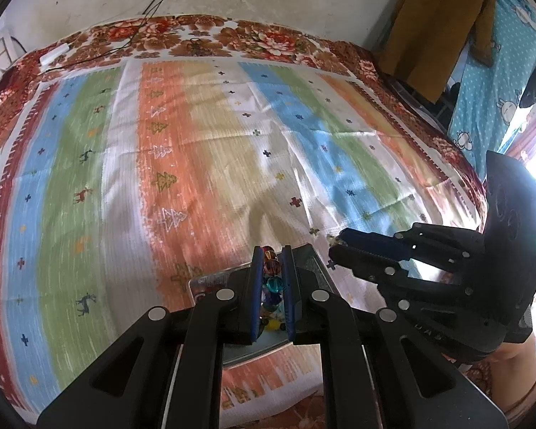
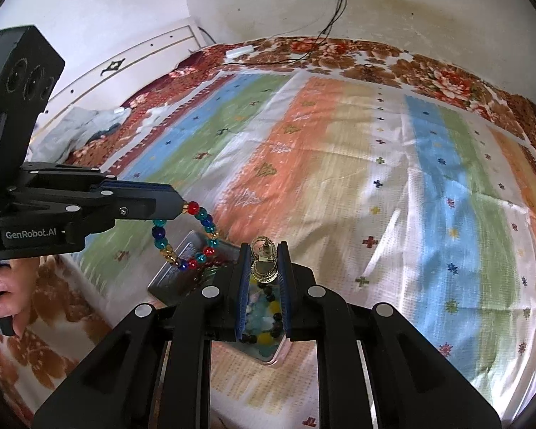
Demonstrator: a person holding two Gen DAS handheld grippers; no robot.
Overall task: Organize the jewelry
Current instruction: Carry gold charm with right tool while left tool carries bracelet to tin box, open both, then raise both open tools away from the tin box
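My left gripper (image 1: 271,250) is shut on a bracelet of coloured glass beads (image 1: 272,268). In the right wrist view the same bracelet (image 2: 187,237) hangs as a loop from the left gripper's tips (image 2: 180,205) above a metal tray (image 2: 182,268). My right gripper (image 2: 264,246) is shut on a pair of gold ring earrings (image 2: 264,259), held above the tray. The tray holds more beads, black, yellow and pale blue (image 2: 264,316). In the left wrist view the right gripper (image 1: 336,245) is to the right, with a bit of gold at its tips.
The tray (image 1: 314,261) lies on a striped cloth (image 1: 196,161) spread over a floral blanket (image 1: 196,32) on a bed. Cables (image 2: 325,25) run from a wall socket to the bed's far edge. Clothes (image 1: 443,18) hang at the right.
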